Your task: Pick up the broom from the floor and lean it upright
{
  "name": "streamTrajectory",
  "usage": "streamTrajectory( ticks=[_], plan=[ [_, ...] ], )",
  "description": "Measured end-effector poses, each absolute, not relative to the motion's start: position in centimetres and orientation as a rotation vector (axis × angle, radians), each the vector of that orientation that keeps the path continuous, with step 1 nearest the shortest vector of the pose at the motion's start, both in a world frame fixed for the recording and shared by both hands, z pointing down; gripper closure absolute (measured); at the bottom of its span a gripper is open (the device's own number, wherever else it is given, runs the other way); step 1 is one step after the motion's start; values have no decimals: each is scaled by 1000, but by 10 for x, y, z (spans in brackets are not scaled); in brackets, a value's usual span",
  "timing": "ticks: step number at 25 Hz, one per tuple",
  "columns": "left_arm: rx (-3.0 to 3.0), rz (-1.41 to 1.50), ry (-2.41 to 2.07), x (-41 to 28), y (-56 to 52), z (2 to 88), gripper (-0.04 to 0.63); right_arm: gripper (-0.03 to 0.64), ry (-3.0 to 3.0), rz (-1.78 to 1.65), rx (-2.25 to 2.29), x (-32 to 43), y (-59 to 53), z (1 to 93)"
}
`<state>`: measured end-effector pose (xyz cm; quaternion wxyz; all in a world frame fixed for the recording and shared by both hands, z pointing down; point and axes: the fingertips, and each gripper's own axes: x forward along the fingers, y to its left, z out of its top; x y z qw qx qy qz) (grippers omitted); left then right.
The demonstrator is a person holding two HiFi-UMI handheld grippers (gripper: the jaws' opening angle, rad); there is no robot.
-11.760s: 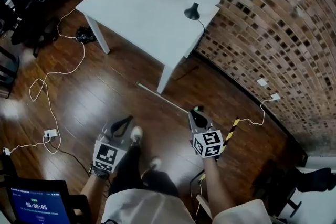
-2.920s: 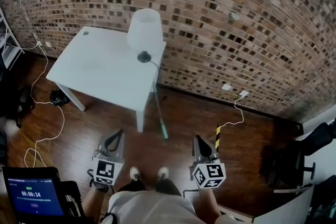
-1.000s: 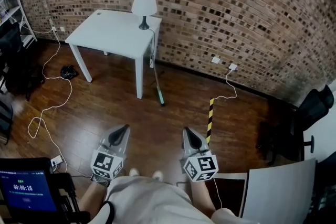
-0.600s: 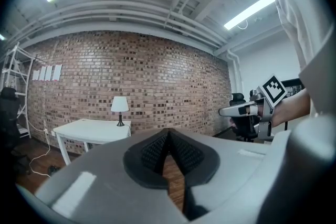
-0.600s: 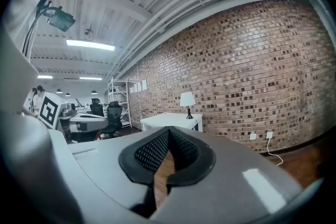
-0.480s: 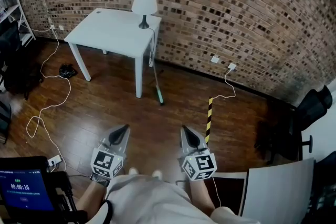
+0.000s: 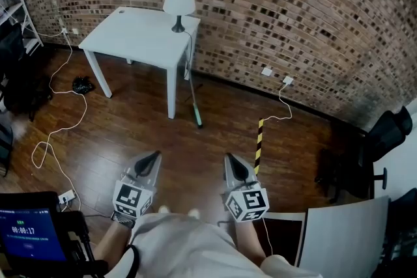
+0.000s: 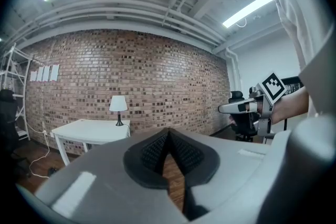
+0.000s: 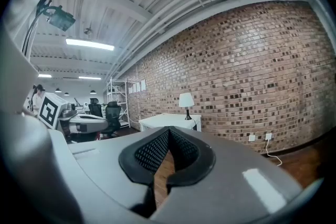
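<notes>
The broom (image 7: 193, 96) stands tilted against the right front corner of the white table (image 7: 130, 36), with its green end (image 7: 199, 121) on the wood floor. It is far ahead of both grippers and nothing holds it. My left gripper (image 7: 156, 157) and right gripper (image 7: 229, 159) hover side by side close to my body, both shut and empty. In the left gripper view the dark pads (image 8: 181, 150) meet at the tip (image 8: 168, 132). The right gripper view shows its pads (image 9: 152, 152) closed the same way (image 9: 168, 130).
A white lamp (image 7: 178, 2) stands on the table's back corner by the brick wall (image 7: 293, 16). A yellow-black striped bar (image 7: 258, 143) lies on the floor ahead of my right gripper. Loose cables (image 7: 62, 133) run at the left. An office chair (image 7: 381, 143) and a white board (image 7: 339, 231) are at the right.
Long before, the broom lay on the floor by the table with my right gripper at it; now it leans on the table and I stand farther back. Over the last second nothing moved.
</notes>
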<state>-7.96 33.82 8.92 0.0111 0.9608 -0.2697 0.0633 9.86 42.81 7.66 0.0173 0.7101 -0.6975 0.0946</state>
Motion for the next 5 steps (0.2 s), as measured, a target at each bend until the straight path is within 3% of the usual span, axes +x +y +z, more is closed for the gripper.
streamTrajectory(
  ticks=[5],
  plan=[
    [3005, 206, -836, -74, 338, 90, 595, 606, -2169, 285, 2214, 104, 426, 81]
  ],
)
